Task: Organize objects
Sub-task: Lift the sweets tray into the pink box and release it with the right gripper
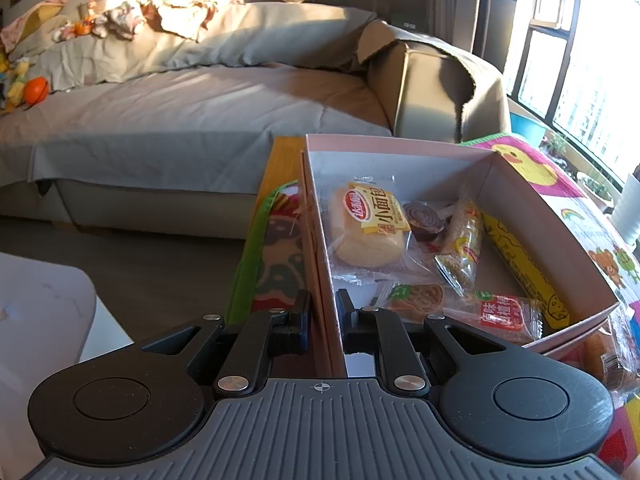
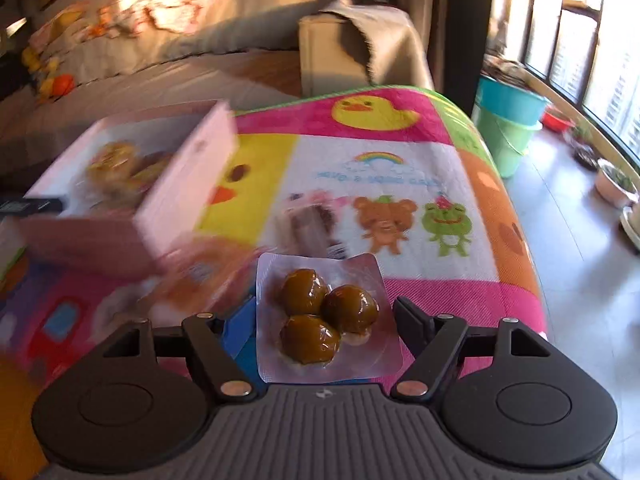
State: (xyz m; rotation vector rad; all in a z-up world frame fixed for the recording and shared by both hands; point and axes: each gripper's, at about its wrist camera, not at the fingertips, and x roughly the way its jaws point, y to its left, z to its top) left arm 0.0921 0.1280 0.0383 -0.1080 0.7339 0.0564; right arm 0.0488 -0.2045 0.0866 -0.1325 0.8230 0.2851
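Observation:
My left gripper (image 1: pixel 323 300) is shut on the near left wall of a pink cardboard box (image 1: pixel 552 216), one finger inside and one outside. The box holds several wrapped snacks: a small bread pack (image 1: pixel 368 228), a yellow bar (image 1: pixel 524 268), a red packet (image 1: pixel 506 314). In the right wrist view the box (image 2: pixel 184 176) sits blurred at left on the colourful mat (image 2: pixel 384 164). My right gripper (image 2: pixel 324 312) is open, its fingers either side of a clear pack of three brown balls (image 2: pixel 324 316). I cannot tell whether the pack touches the fingers.
A grey sofa (image 1: pixel 192 100) stands behind the table. Loose snack packs lie by the box (image 2: pixel 308 220). Teal and green buckets (image 2: pixel 508 120) and plant pots (image 2: pixel 616 184) stand on the floor by the window at right. A white table corner (image 1: pixel 40 312) is at left.

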